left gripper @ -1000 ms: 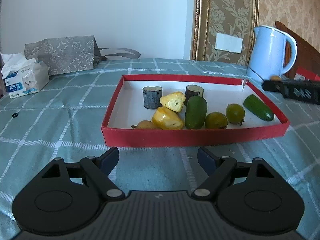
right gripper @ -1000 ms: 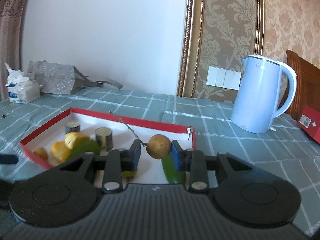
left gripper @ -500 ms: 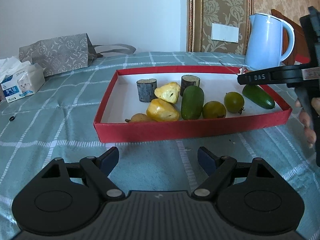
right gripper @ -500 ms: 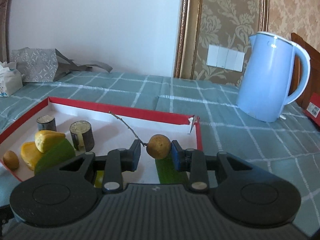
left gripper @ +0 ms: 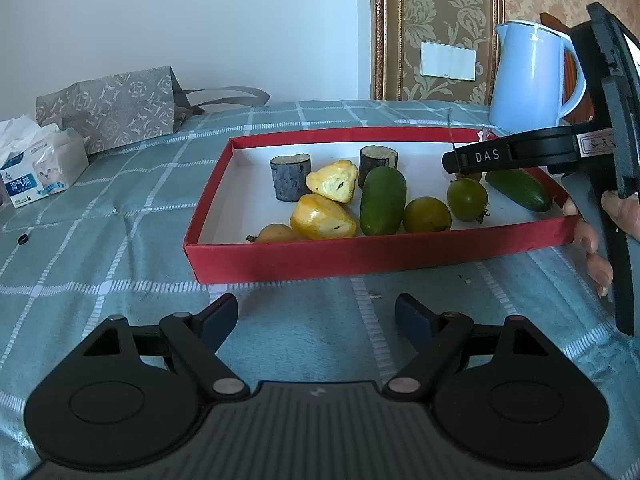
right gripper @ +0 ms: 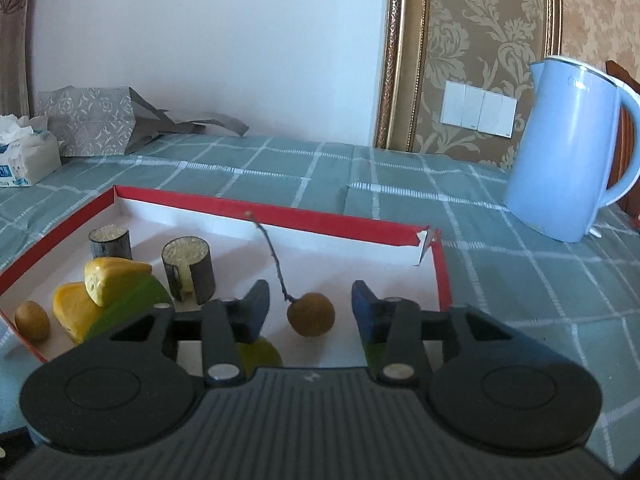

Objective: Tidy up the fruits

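The right gripper (right gripper: 310, 304) jaws have just been opening, leaving the brown fruit (right gripper: 311, 314) between them untouched over the red tray (right gripper: 328, 222); the left gripper (left gripper: 316, 316) is hovering, jaws apart.

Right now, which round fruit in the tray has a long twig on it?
The brown one between the right gripper's just-opened jaws, clear of both pads. The two greenish round fruits lack one.

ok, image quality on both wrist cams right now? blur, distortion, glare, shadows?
Left wrist view: sharp; fisheye bends the red tray rim and the right gripper's body at the frame edge; soft daylight, no glare, faint shadows. Right wrist view: the brown stemmed fruit between the right gripper pads looks crisp; the kettle leans from distortion; the gripper body is dark, with little detail.
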A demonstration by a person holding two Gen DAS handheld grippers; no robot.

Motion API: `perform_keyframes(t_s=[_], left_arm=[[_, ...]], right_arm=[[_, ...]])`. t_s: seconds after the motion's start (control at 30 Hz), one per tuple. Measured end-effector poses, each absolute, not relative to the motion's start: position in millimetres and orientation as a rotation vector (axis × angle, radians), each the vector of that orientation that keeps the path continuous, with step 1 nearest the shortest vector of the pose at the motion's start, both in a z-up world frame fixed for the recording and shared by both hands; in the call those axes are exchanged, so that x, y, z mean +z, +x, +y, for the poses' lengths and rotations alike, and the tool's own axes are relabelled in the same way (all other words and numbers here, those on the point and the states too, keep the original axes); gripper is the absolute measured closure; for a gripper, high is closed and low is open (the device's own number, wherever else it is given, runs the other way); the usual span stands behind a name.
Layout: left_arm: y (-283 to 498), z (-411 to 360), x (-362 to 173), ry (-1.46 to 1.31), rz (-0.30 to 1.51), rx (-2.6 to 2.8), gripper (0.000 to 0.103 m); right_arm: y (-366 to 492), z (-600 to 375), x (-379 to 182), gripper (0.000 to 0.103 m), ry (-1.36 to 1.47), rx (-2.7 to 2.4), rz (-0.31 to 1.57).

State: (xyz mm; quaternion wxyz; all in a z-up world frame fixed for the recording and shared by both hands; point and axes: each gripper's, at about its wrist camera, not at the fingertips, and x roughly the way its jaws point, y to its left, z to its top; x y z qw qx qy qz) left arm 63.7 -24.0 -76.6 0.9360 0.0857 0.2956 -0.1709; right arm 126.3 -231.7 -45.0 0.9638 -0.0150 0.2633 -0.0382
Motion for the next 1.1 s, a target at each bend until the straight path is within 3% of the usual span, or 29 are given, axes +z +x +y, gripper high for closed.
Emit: perform_keyframes(t_s=[0.13, 0.23, 0.33, 0.43, 0.47, 0.7, 1.1], left_arm=[[64, -24, -78, 0.178, 0.606, -0.349, 0.017], [65, -24, -78, 0.179, 0.605, -0.342, 0.017], [65, -23, -78, 0.174, 0.606, -0.339, 0.017], [65, -23, -78, 0.170, 0.605, -0.336, 0.017], [65, -22, -78, 0.169, 0.606, -0.336, 0.017], [64, -23, -79, 0.169, 0.609, -0.321, 0.017], [39, -18, -59, 0.087, 0.568, -0.295, 0.017]], right_arm=[[119, -231, -41, 0.051, -0.036, -0.093, 0.510], [106, -232, -38, 0.026, -0.022, -0.112, 0.484], [87, -233, -31, 0.020, -0.008, -0.118, 0.449], [60, -232, -26, 0.002, 0.027, -0.094, 0.422], [50, -231, -25, 0.000, 0.036, -0.089, 0.411], [-8, -218, -38, 0.000, -0.002, -0.048, 0.347], [-14, -209, -43, 0.000, -0.028, -0.004, 0.373]])
